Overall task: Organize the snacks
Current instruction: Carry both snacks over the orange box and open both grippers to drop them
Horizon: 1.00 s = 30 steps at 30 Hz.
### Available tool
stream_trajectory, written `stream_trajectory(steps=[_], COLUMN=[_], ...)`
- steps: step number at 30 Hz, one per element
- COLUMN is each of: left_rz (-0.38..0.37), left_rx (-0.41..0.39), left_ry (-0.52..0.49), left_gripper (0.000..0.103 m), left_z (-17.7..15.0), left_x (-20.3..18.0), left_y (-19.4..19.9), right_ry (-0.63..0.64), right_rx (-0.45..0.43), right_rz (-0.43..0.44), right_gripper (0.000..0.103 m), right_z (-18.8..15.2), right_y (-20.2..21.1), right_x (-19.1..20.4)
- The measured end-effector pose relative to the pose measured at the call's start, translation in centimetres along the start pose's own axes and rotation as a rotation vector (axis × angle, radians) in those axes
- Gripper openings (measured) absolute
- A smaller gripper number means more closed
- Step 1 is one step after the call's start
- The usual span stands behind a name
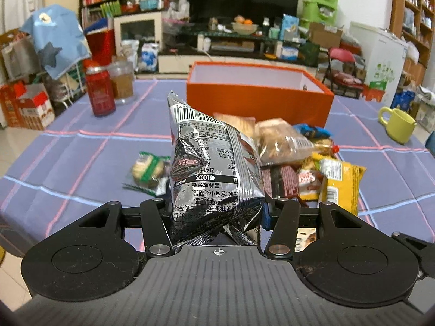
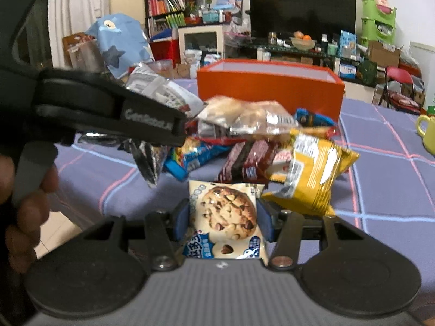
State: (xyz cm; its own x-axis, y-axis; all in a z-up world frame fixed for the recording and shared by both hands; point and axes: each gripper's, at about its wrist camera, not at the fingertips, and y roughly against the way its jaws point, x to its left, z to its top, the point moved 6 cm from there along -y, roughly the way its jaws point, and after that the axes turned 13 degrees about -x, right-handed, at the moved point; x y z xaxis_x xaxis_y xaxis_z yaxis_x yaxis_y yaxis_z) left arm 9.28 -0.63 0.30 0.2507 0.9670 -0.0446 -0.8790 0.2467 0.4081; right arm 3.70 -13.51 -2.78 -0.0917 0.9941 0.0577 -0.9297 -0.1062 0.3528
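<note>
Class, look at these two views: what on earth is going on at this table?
A person is sorting snacks with hand-held tongs, one in each hand. The left tongs are clamped on a silver foil packet. The right tongs grip a chocolate chip cookie packet. Both packets are held above the checked tablecloth. A pile of other snacks lies on the cloth in front of an open orange box, which looks empty in the part that shows.

Both wrist views toward orange box (image 1: pixel 258 100)
</note>
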Motion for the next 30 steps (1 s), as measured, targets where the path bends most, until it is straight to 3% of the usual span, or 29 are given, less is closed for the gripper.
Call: stream_trajectory(steps=[6, 11, 15, 19, 24, 28, 30], left_rz=[-0.003, -0.021, -0.064, -0.032, -0.037, -0.033, -0.039], left_rx=[-0.018, -0.085, -0.118, -0.103, 0.006, 0.084, 0.085], left_ry=[0.004, -0.02, 0.033, 0.02, 0.009, -0.01, 0.003], left_gripper=[0.026, 0.026, 0.026, 0.026, 0.026, 0.031, 0.036], left_z=[1.9, 7.5, 12.6, 15.8, 15.7, 13.7, 13.4], left_x=[0.5, 0.2, 0.2, 0.5, 0.2, 0.1, 0.4], left_y=[-0.2, -3.3, -9.3, -17.0, -25.3, -28.4, -28.2], right_ry=[-0.012, -0.007, -0.051, -0.122, -0.186, -0.181, -0.174], right_rx=[-0.028, -0.104, -0.204, -0.221, -0.176, -0.087, -0.065], right_rz=[0.01, -0.006, -0.058, -0.097, -0.113, -0.117, -0.121], right_gripper=[0.055, 0.055, 0.055, 0.055, 0.055, 0.06, 0.064], right_z=[1.8, 7.4, 13.7, 18.0, 19.3, 18.0, 17.7], right_y=[0.5, -1.2, -5.9, -13.6, -21.3, -25.5, -26.0], right_x=[-0.6, -3.4, -7.6, -11.1, -13.4, -13.6, -13.7])
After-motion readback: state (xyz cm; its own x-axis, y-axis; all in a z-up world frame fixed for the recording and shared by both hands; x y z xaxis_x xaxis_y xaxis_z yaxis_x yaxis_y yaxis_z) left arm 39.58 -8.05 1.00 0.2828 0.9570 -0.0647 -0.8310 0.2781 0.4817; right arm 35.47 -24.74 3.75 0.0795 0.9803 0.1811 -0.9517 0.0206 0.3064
